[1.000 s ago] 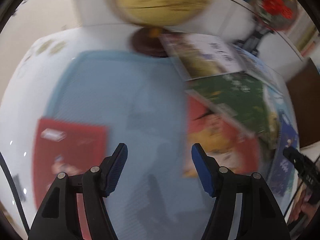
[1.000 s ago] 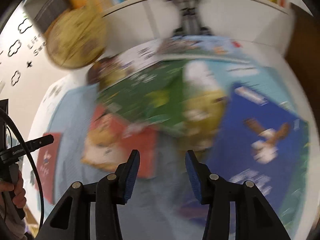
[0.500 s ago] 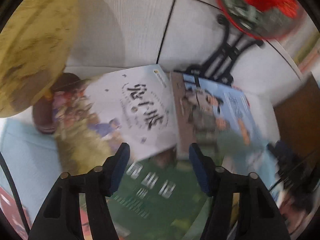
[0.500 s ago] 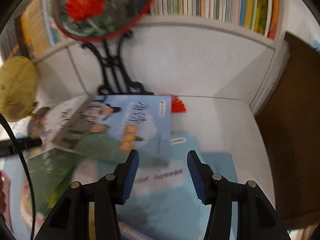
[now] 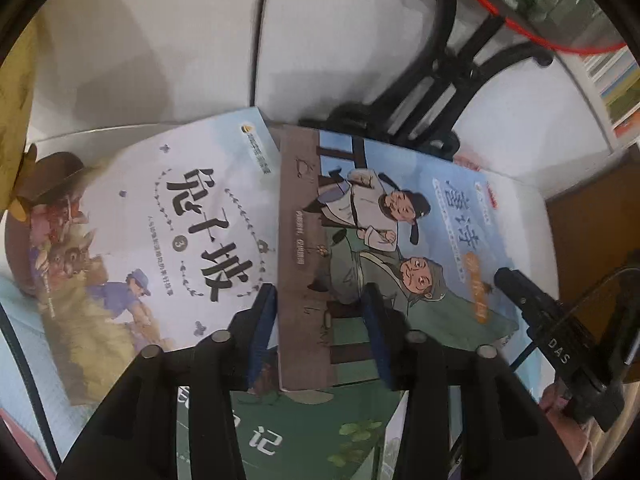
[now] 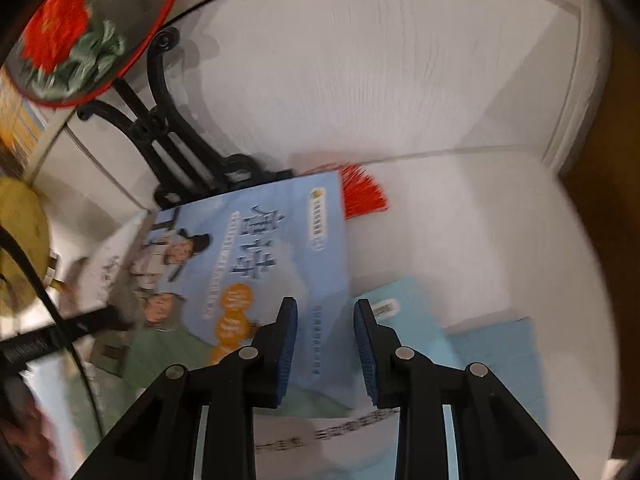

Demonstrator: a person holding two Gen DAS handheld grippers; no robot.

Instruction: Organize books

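A blue picture book (image 5: 400,220) with two robed figures lies on top of a spread of overlapping books at the back of the table. My left gripper (image 5: 320,328) hangs over its brown left strip. The jaws are closing and straddle that edge, and the pads do not press on it. In the right wrist view the same blue book (image 6: 260,248) shows its right edge between the closing jaws of my right gripper (image 6: 326,340), also untouched. A white rabbit book (image 5: 160,240) lies to its left, a green book (image 5: 280,432) below it and a pale blue book (image 6: 404,320) under its right side.
A round fan on a black stand (image 5: 440,80) rises just behind the books, with a red tassel (image 6: 364,196) at its foot. A yellow globe (image 5: 16,100) stands at the left. The white shelf wall (image 6: 400,80) closes the back, and brown furniture (image 6: 600,240) flanks the right.
Both grippers have travelled from the blue mat and the nearer books to the back of the table, over the blue picture book. Both pairs of jaws have narrowed.
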